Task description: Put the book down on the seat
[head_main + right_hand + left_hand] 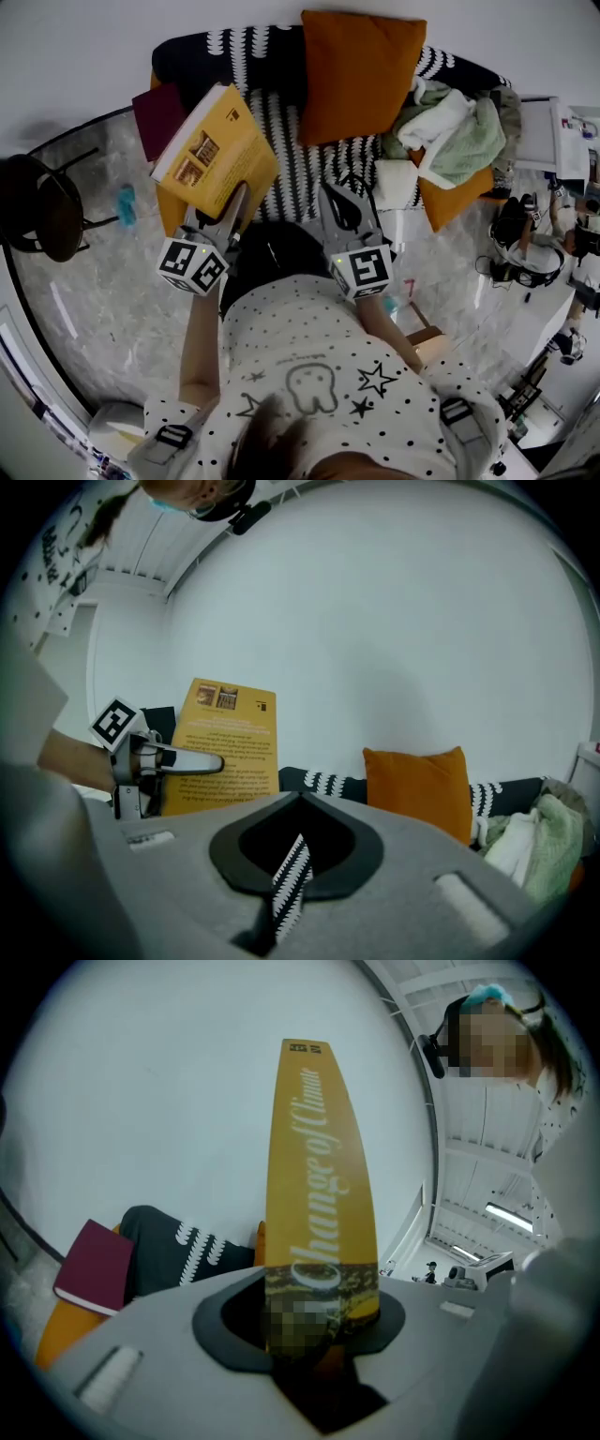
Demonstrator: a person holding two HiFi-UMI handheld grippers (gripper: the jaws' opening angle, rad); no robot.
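The yellow paperback book sits tilted in the upper left of the head view, over the left end of the black seat with its white zigzag-patterned cover. The left gripper clamps the book's lower edge, spine upright between its jaws. Right of it, the right gripper is empty, its jaws together but for a thin slit. An orange square cushion leans at the seat's back. A maroon book lies at the seat's left end and crumpled green and white cloths at its right.

The sofa seat wears a black cover with white zigzag stripes. An orange cushion leans at its back edge and a maroon book lies at its left end. At the right end a heap of clothes sits on a second orange cushion.
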